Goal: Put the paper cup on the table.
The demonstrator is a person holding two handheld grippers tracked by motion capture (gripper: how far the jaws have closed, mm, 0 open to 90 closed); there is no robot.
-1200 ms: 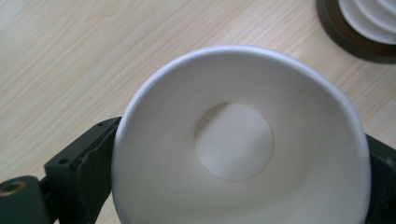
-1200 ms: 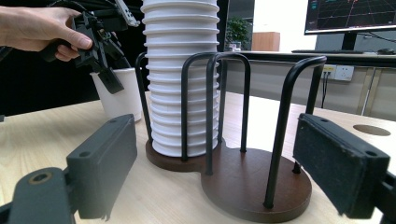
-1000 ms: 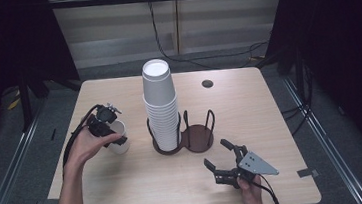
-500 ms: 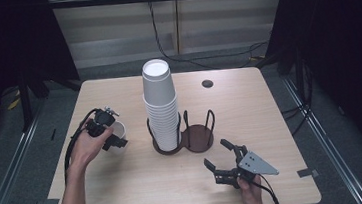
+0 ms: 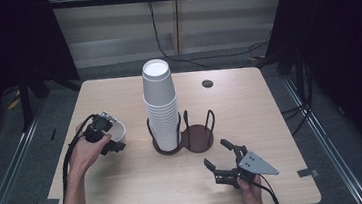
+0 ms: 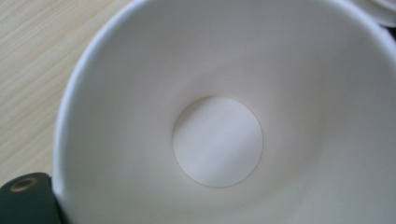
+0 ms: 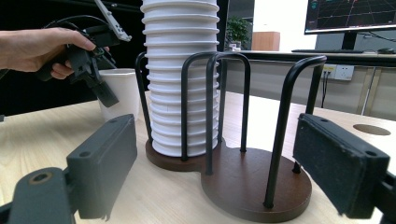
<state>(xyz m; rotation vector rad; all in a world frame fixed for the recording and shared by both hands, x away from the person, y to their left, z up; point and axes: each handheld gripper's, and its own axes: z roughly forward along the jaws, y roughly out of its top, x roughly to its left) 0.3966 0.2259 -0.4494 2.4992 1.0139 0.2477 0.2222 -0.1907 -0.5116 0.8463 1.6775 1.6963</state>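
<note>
- At left of the high view, a white paper cup (image 5: 115,132) stands upright, empty.
- Left gripper (image 5: 106,139) jaws, just closing, straddle its rim; grip unclear.
- Right gripper (image 5: 223,160) gapes, empty.

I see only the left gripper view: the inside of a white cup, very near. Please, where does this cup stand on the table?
Observer: The cup stands upright and alone on the table, left of the tall stack of cups in the holder.
Operator: Does my left gripper hold its rim?
Observer: The left gripper has one jaw outside the cup's wall, and its jaws have just been closing. Whether they press on the wall, I cannot tell.
Operator: And the right gripper?
Observer: The right gripper is open and empty, facing the holder's free side.
</note>
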